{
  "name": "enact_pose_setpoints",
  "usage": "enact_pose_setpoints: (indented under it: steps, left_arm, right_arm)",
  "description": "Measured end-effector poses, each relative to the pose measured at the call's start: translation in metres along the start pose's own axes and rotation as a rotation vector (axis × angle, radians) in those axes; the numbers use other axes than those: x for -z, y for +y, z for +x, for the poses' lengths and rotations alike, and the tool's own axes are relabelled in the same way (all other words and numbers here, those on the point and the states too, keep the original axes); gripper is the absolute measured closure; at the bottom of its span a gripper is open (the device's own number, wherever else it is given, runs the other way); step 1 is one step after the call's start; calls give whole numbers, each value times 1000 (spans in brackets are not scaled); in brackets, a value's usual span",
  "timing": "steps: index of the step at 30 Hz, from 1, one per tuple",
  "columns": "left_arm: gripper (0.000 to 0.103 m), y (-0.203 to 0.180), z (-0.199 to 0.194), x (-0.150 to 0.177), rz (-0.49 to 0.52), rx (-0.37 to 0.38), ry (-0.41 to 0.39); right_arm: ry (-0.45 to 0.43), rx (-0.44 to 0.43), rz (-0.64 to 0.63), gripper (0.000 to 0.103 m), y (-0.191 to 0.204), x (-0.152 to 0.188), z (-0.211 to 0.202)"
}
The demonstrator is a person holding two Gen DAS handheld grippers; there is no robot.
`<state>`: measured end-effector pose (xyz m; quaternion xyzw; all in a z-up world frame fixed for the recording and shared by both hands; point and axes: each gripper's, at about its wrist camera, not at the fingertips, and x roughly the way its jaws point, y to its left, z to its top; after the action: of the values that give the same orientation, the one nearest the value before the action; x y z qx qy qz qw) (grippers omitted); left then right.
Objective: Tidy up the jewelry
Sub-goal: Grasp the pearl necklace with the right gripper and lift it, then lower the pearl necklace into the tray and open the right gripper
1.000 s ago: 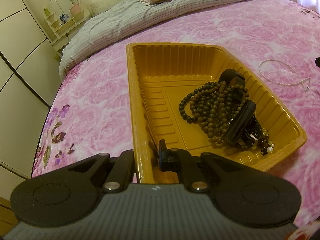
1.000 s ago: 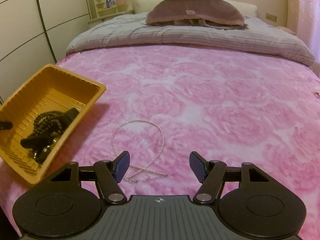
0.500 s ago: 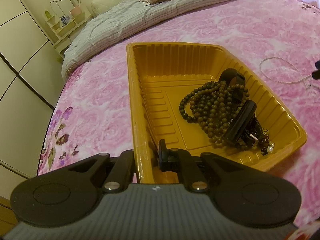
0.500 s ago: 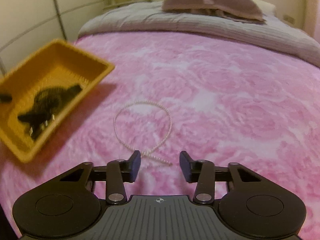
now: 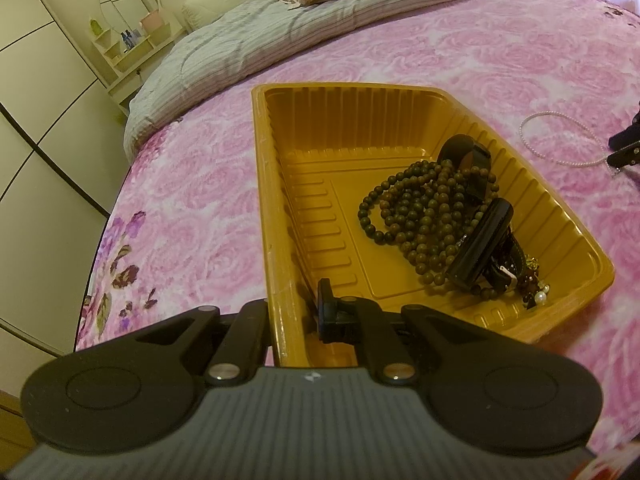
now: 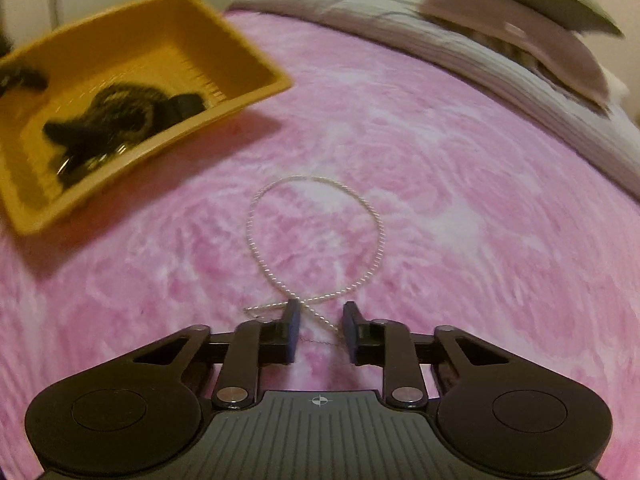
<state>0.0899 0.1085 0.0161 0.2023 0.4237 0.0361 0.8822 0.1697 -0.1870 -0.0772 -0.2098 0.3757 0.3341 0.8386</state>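
A white pearl necklace [image 6: 316,236] lies in a loop on the pink bedspread; it also shows in the left wrist view [image 5: 556,140]. My right gripper [image 6: 320,320] is open, low over the necklace's crossed ends, one finger on each side of the strand. A yellow plastic tray [image 5: 276,208] holds a brown bead necklace [image 5: 424,216], black bands and small pieces. My left gripper [image 5: 292,304] is shut on the tray's near wall. The tray shows blurred in the right wrist view [image 6: 248,92].
The bed's left edge [image 5: 100,240] runs close beside the tray, with wardrobe doors [image 5: 36,100] beyond. A grey striped quilt [image 6: 460,48] and pillows [image 6: 532,20] lie at the head of the bed. A small shelf with a mirror [image 5: 128,36] stands in the corner.
My right gripper has moved forward and down to the necklace's crossed ends and its fingers have narrowed around the strand. My left gripper still holds the tray wall.
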Motion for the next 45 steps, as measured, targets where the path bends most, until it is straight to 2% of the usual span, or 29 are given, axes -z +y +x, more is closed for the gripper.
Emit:
enact_pose_setpoints:
  steps: [4,7,13,23,29,37,45]
  left_arm:
    - [97,0,0,0,1,-1,0]
    - [97,0,0,1,1,-1,0]
    - [97,0,0,0,1,-1,-1]
    - [97,-1,0,1,2,-1,-2]
    - [97,-3,1,0,3,-1,-5]
    - [97,-4,1,0,-4,4,-10]
    - [97,-3,1,0,-8,10,-13]
  right_arm:
    - [10,-2,-33,101,5,0,2]
    - [4,18,-34,101,7,-2,-3]
    - [-83,71,-18,101,3,-19,-43]
    - [-274,194,-73,101,-3,-79,-135]
    - [-330,227,-145,101,6,-106,-160]
    - [-384,184,-199,101,29,-131,-169]
    - [-445,71,-263,101,70,-166,-169]
